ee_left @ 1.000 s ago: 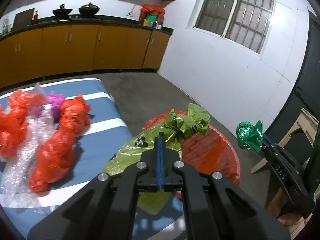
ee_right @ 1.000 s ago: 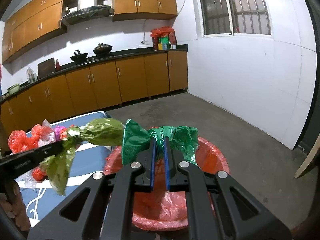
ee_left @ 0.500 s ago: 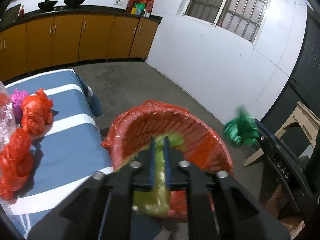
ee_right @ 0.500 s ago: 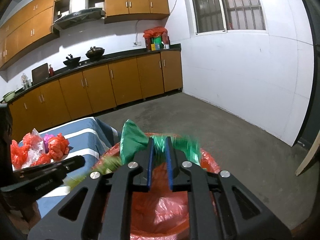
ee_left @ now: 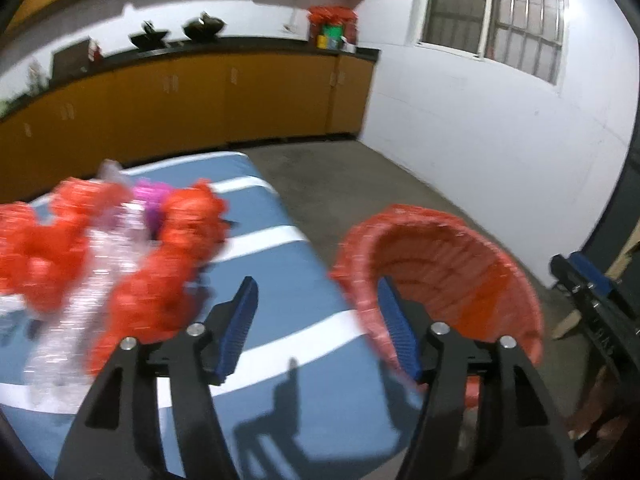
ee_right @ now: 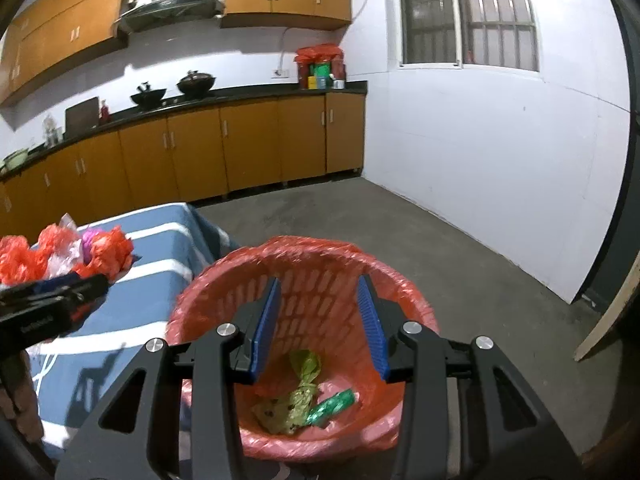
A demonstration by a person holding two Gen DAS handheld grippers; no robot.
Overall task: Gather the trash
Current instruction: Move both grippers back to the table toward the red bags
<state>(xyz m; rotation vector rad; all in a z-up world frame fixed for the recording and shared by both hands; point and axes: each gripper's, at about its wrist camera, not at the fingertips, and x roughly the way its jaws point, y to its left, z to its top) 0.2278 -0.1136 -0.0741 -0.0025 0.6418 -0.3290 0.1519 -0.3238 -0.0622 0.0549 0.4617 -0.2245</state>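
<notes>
Over the red basket point(ee_right: 304, 280), the right gripper point(ee_right: 318, 324) is hanging spread wide, holding nothing. Two green bags point(ee_right: 304, 396) are lying inside. The left gripper point(ee_left: 316, 330), spread too, should pinch one orange bag point(ee_left: 176, 248) on the blue table point(ee_left: 280, 292).

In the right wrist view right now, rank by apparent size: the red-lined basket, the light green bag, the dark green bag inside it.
1. Red-lined basket, by far.
2. Light green bag.
3. Dark green bag.
Both bags lie together at the bottom, so nearness hardly skews this.
</notes>
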